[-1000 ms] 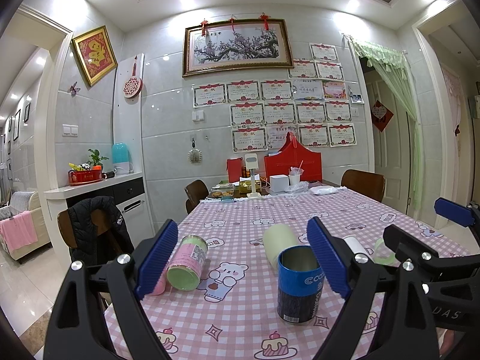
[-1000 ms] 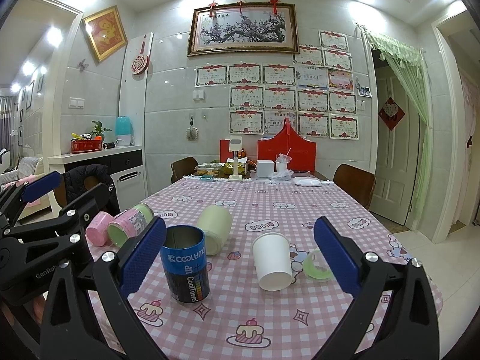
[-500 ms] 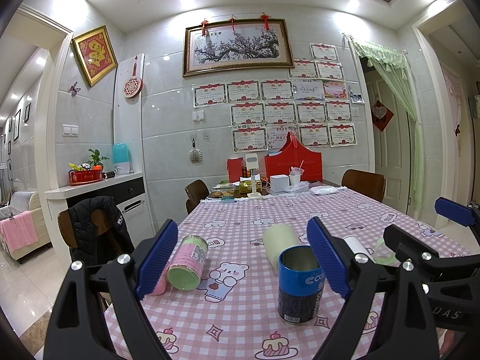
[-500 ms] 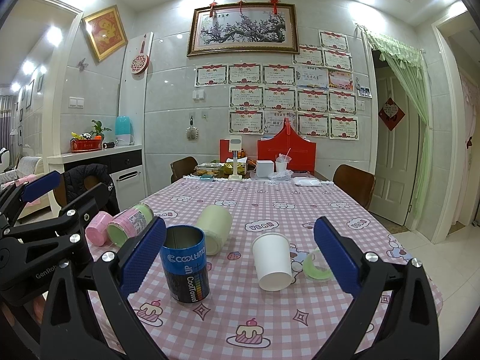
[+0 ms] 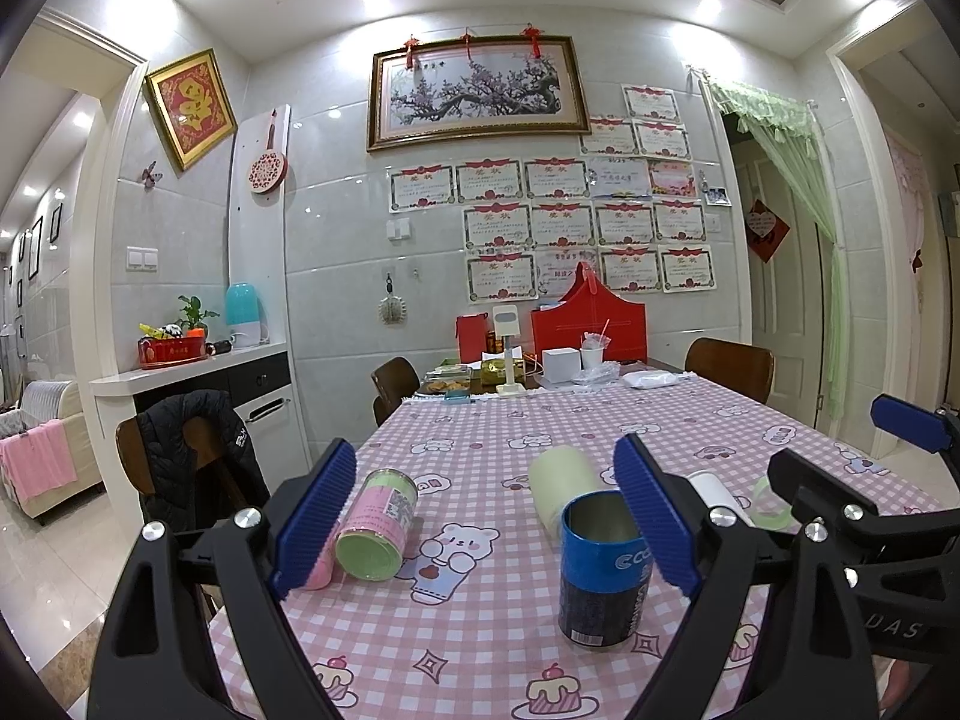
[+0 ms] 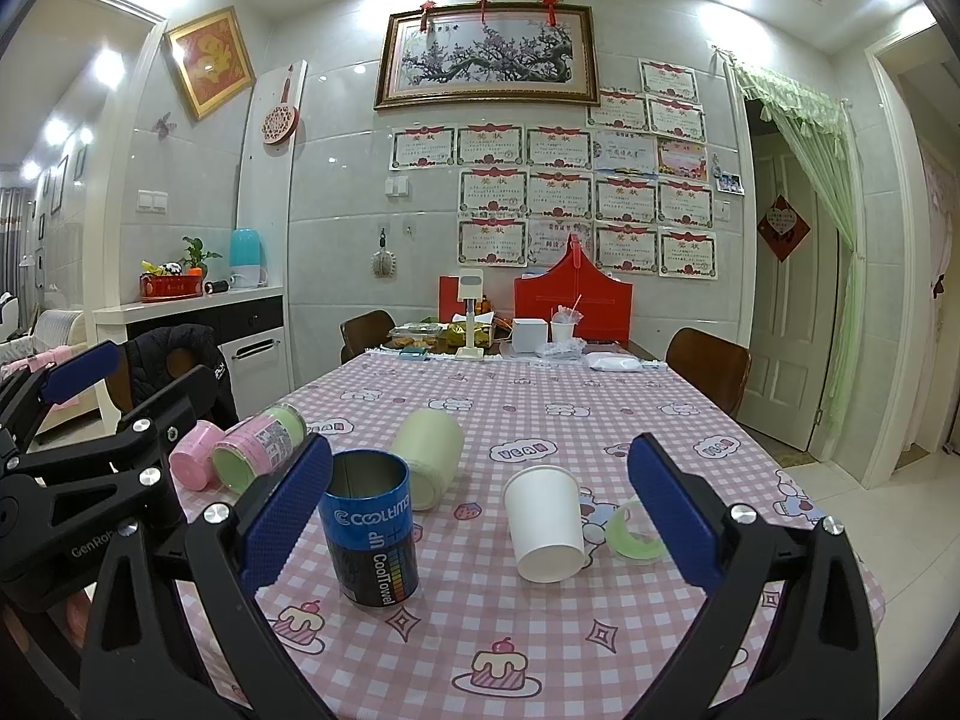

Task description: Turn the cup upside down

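A white paper cup (image 6: 545, 522) stands on the checked tablecloth, wider end up, between my right gripper's fingers and beyond them. In the left wrist view only its edge (image 5: 714, 489) shows behind the right finger. A blue open-topped can (image 6: 371, 531) (image 5: 603, 567) stands upright left of the cup. My right gripper (image 6: 480, 516) is open and empty. My left gripper (image 5: 486, 516) is open and empty, near the table's front left corner.
A pale green cup (image 6: 429, 456) lies on its side behind the blue can. A pink and green can (image 5: 378, 531) and a small pink cup (image 6: 193, 462) lie at the left. A green tape roll (image 6: 633, 534) lies right of the paper cup. Boxes and chairs stand at the table's far end.
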A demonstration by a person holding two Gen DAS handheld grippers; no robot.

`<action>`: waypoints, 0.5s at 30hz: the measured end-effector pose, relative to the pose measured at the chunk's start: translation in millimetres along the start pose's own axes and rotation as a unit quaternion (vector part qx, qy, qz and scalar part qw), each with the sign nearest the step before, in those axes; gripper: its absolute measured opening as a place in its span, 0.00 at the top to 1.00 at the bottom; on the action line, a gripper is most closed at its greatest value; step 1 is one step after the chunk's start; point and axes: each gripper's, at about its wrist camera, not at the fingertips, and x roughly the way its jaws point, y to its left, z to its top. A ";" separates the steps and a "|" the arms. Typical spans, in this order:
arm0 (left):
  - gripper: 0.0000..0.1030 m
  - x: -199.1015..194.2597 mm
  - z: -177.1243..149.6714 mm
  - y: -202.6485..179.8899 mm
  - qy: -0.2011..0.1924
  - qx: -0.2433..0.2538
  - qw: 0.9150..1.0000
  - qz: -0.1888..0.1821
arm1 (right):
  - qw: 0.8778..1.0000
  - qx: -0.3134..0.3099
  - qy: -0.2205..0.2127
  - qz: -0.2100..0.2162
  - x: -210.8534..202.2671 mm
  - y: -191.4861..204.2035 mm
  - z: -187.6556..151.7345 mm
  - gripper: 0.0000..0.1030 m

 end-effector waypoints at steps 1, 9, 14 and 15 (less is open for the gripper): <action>0.16 0.0 0.0 0.1 0.000 0.000 1.000 0.000 | 1.000 0.000 0.000 0.000 -0.2 0.1 -0.3 0.08; 0.16 0.7 -0.5 0.8 0.002 0.000 1.000 0.000 | 1.000 0.000 0.003 -0.001 1.5 0.5 -2.1 0.08; 0.16 1.1 -2.4 2.6 0.002 0.000 1.000 0.001 | 1.000 0.000 0.004 -0.001 2.9 0.3 -2.4 0.08; 0.16 1.0 -3.1 3.6 0.003 0.000 1.000 0.001 | 1.000 0.000 0.004 -0.001 2.9 0.3 -2.3 0.08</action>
